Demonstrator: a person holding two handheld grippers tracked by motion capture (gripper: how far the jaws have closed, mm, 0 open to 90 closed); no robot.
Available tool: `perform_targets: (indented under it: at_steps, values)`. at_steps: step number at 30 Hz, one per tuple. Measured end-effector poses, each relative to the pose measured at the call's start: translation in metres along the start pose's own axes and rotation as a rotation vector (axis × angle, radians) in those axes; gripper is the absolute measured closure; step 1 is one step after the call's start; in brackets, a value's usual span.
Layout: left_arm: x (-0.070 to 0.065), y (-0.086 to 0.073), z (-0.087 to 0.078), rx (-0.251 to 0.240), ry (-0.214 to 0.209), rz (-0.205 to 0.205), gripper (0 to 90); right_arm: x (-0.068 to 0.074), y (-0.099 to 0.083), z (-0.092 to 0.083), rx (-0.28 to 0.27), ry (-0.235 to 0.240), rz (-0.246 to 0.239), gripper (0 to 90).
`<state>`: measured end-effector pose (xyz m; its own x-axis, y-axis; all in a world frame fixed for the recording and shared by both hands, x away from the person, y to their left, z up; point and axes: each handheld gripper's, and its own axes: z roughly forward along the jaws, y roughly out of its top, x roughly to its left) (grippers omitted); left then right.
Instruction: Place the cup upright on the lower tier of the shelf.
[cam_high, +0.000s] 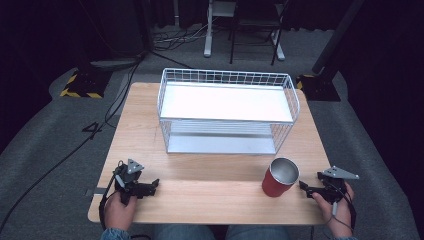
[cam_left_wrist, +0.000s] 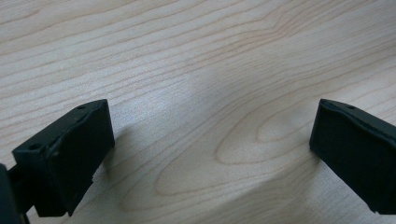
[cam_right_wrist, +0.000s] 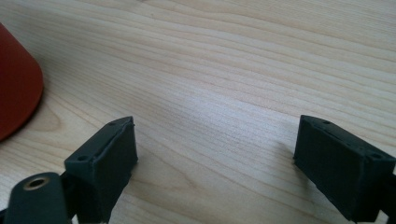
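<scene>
A red cup (cam_high: 279, 177) with a shiny metal inside stands upright near the table's front right; its red side (cam_right_wrist: 16, 81) shows at the left edge of the right gripper view. My right gripper (cam_high: 303, 187) rests just right of the cup, apart from it, held by a hand. Its jaws stand wide apart over bare wood, so the right gripper (cam_right_wrist: 215, 154) is open and empty. At the front left a hand holds my left gripper (cam_high: 155, 184) low on the table. The left gripper (cam_left_wrist: 210, 140) is also open with nothing between its jaws.
A white wire basket (cam_high: 165, 90) with two shelf levels stands across the back half of the wooden table (cam_high: 210, 195). Cables run over the grey carpet at the left. Stand legs and a chair are behind the table.
</scene>
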<state>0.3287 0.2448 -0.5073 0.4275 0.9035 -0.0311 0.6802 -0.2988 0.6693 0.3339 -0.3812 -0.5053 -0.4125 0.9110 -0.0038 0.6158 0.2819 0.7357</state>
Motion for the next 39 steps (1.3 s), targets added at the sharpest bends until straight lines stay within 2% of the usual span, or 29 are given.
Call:
perform_targets:
  at_steps: [12,21,25,27,29,32,39]
  values:
    - [0.001,0.002,0.001,0.003,0.001,0.003,0.1,0.0,0.0,0.0,-0.002,0.0,-0.002,14.0]
    - [0.003,0.005,0.004,0.002,0.019,-0.017,0.1,0.0,0.0,-0.001,-0.004,0.004,-0.004,15.3]
    - [0.003,0.005,0.004,0.001,0.021,-0.02,0.0,0.001,-0.001,-0.001,-0.009,0.002,0.001,17.6]
    - [0.003,0.005,0.005,-0.001,0.025,-0.025,0.1,0.002,-0.001,-0.003,-0.018,0.007,-0.008,22.5]
    - [0.003,0.006,0.005,0.001,0.029,-0.029,0.1,0.003,-0.002,-0.004,-0.023,0.007,-0.021,21.7]
    - [0.003,0.006,0.005,0.001,0.031,-0.035,0.1,0.005,-0.005,-0.009,-0.049,0.001,-0.012,19.6]
    - [0.004,0.006,0.005,0.001,0.033,-0.038,0.1,0.011,-0.013,-0.029,-0.08,0.035,0.023,17.1]
